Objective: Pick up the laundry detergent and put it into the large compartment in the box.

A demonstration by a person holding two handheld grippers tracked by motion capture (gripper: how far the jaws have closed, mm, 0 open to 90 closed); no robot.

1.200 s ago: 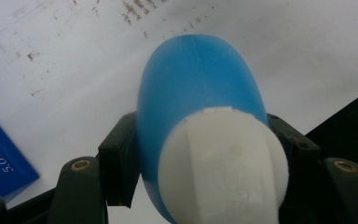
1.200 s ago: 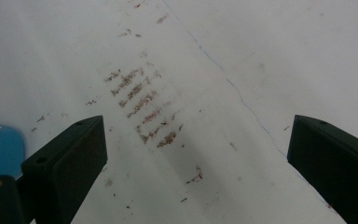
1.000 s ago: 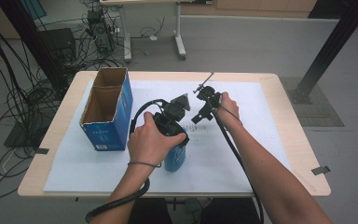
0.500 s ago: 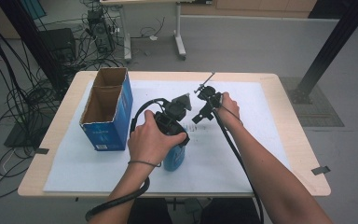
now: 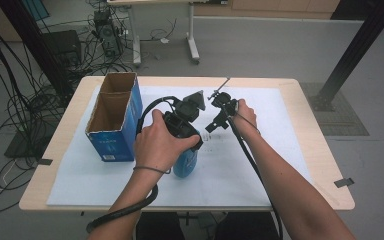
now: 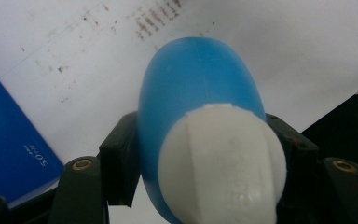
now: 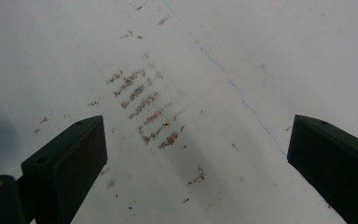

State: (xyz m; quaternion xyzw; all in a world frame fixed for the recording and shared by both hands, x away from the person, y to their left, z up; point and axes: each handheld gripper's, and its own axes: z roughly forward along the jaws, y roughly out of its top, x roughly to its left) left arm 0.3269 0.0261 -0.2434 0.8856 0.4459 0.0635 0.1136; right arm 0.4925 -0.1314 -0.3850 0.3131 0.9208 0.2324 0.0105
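**Blue bottle pinched on the white sheet**

While the person's left hand [image 5: 156,142] bears down from above, we see the left gripper [image 6: 200,154] with its jaws pressed against both sides of a blue bottle [image 6: 191,88], just below its white cap [image 6: 221,163]. The bottle stands on the white sheet [image 5: 240,170], near the open blue cardboard box [image 5: 114,120]. Close by, we find the right gripper [image 7: 196,154] empty, jaws spread wide above brown smudges [image 7: 144,109] on the sheet.
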